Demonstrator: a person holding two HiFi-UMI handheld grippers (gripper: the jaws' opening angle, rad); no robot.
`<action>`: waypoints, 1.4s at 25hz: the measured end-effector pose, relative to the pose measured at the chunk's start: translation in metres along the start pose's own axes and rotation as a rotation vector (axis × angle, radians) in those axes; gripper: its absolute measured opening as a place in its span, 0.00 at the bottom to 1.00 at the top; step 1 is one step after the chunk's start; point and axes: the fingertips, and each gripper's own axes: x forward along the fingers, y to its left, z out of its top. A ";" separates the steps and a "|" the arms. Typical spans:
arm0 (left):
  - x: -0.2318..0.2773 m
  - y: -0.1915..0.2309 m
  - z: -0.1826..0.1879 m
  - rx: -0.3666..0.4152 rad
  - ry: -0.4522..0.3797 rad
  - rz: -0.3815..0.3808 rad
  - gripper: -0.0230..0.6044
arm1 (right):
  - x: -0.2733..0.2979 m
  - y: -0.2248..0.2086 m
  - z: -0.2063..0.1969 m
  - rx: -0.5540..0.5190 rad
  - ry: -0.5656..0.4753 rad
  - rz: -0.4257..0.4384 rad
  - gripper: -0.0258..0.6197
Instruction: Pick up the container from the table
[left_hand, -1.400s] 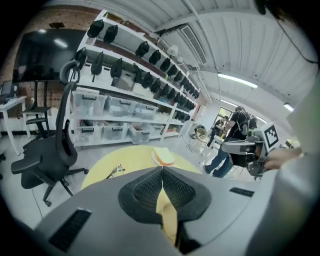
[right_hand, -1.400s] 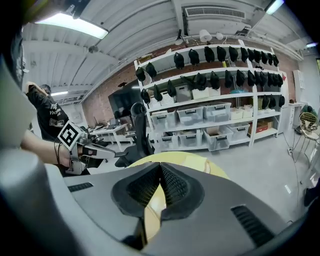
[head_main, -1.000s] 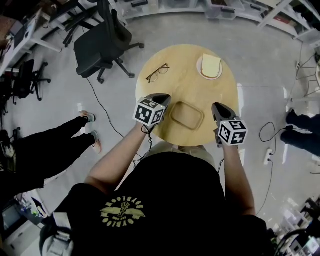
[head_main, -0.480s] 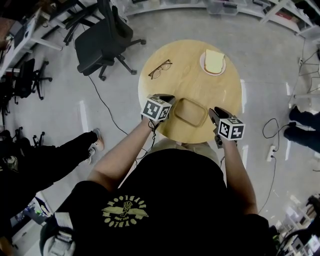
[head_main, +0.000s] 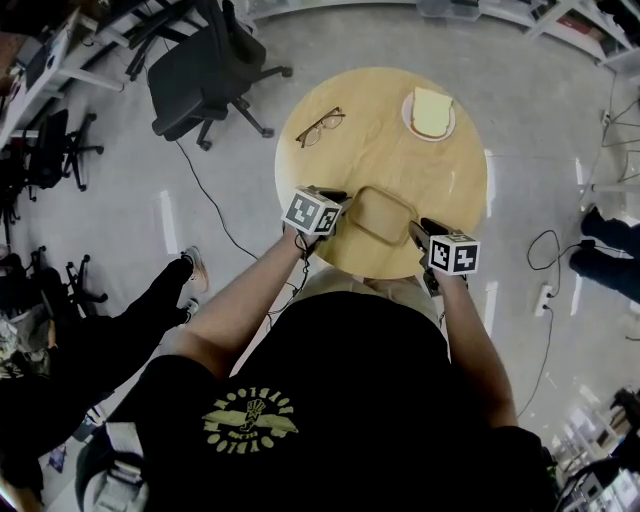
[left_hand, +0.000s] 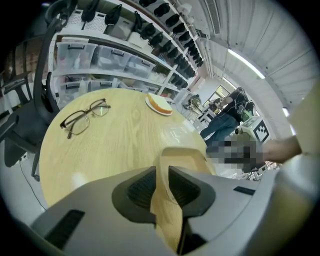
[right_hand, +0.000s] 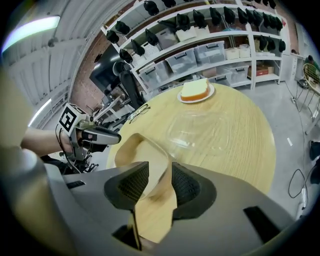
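The container (head_main: 381, 215) is a shallow tan tray near the front edge of the round wooden table (head_main: 380, 150). My left gripper (head_main: 338, 204) is at its left end and my right gripper (head_main: 419, 233) at its right end. In the left gripper view the container's rim (left_hand: 182, 159) runs between the opening jaws of my left gripper (left_hand: 161, 181). In the right gripper view the rim (right_hand: 144, 152) stands between the opening jaws of my right gripper (right_hand: 154, 182), with a gap showing beside one pad. The container rests on the table.
A pair of glasses (head_main: 320, 127) lies at the table's back left. A plate with a slice of bread (head_main: 428, 112) sits at the back right. Something clear and flat (right_hand: 200, 131) lies mid-table. An office chair (head_main: 205, 75) and a person's legs (head_main: 150, 300) stand to the left.
Both grippers have come down and in toward the container's two ends; its rim now lies between each pair of jaws. The container has not moved on the table.
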 end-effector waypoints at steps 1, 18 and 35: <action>0.003 -0.001 -0.003 0.002 0.014 -0.007 0.20 | 0.002 0.001 -0.001 0.004 0.006 0.001 0.29; 0.041 -0.004 -0.034 0.020 0.136 0.040 0.21 | 0.032 -0.002 -0.026 0.138 0.092 0.059 0.26; -0.023 -0.027 0.037 0.163 -0.090 0.161 0.15 | -0.032 0.032 0.068 -0.267 -0.171 -0.147 0.19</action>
